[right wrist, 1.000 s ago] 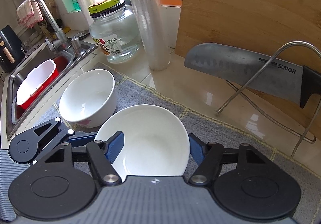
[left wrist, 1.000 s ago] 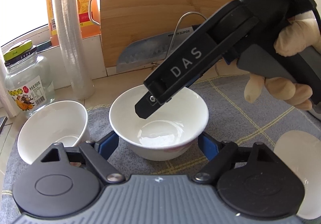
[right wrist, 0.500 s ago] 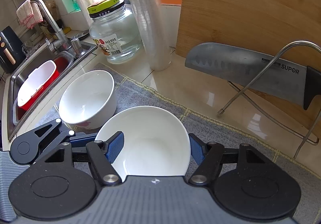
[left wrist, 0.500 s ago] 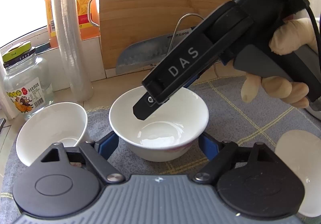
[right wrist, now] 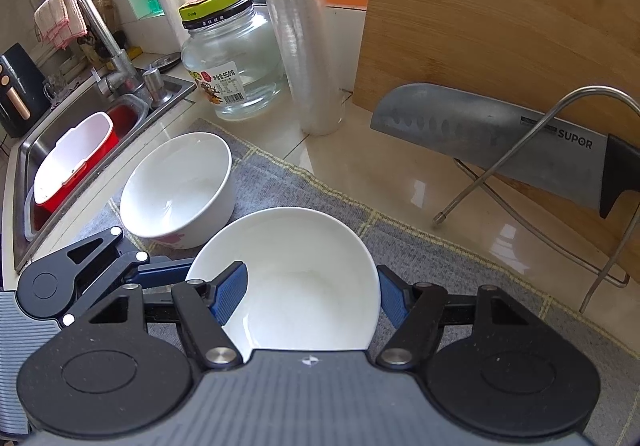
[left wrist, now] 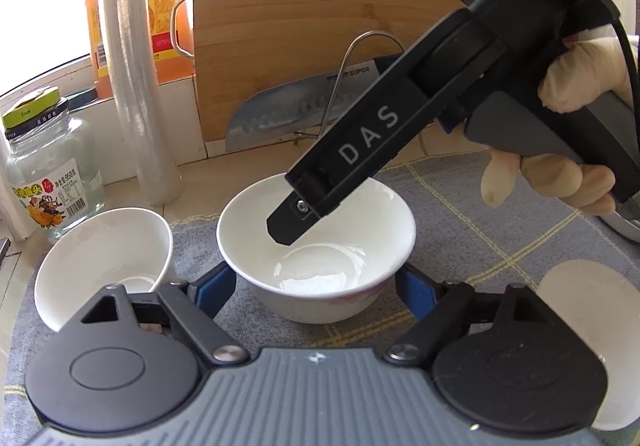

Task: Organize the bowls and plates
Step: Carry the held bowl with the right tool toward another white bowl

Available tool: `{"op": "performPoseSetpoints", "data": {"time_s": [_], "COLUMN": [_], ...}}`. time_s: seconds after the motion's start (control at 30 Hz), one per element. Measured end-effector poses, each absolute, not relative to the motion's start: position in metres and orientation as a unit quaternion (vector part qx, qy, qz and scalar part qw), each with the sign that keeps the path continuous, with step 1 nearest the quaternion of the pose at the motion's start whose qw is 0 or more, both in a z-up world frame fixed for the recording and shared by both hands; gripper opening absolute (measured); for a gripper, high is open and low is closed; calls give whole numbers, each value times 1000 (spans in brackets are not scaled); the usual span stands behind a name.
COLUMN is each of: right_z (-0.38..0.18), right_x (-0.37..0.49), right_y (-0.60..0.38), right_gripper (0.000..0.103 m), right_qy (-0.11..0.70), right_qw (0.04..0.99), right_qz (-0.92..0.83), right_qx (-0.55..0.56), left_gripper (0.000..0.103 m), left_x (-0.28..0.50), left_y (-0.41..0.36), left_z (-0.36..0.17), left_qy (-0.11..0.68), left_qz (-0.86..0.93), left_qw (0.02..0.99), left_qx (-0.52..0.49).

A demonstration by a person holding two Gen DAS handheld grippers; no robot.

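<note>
Seen from the right wrist, the near bowl point(right wrist: 296, 278) sits on the mat point(right wrist: 460, 266) at 6 o'clock, with the right tongs point(right wrist: 312, 296) set about its rim, one pad inside and one outside. A second bowl point(right wrist: 180, 190) rests on the mat at 10 o'clock of it, just beside. Behind that, at 12 o'clock, the jar point(right wrist: 232, 62) stands on the bench point(right wrist: 380, 174), the film roll point(right wrist: 296, 26) to its 3 o'clock. The cutting board point(right wrist: 500, 14) leans at 2 o'clock, the knife point(right wrist: 500, 134) before it. The sink point(right wrist: 80, 150) lies at 9 o'clock. From the left wrist, a plate point(left wrist: 588, 310) lies at 3 o'clock of the near bowl.
</note>
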State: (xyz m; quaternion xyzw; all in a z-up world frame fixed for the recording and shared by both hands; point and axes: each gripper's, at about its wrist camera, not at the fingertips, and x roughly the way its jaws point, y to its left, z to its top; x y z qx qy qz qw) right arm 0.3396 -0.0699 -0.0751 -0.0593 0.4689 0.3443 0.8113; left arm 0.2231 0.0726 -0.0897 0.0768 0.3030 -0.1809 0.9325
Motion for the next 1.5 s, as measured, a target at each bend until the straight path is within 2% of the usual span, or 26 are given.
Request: {"op": "performPoseSetpoints", "data": {"time_s": [0.73, 1.5], "right_z": [-28, -9], "right_x": [288, 222], "right_y": [-100, -149], "right_gripper": [75, 75], "right_qy": [436, 420], "right_qw": [827, 845], "right_qz": [353, 330], "right_qx": [-37, -24], "left_gripper": [86, 87], "left_x": [174, 124], "left_y": [56, 19], "left_z": [-45, -28], "left_qy": [281, 265], "left_qz": [-193, -226], "left_qw": [935, 932], "left_qx": [93, 102]}}
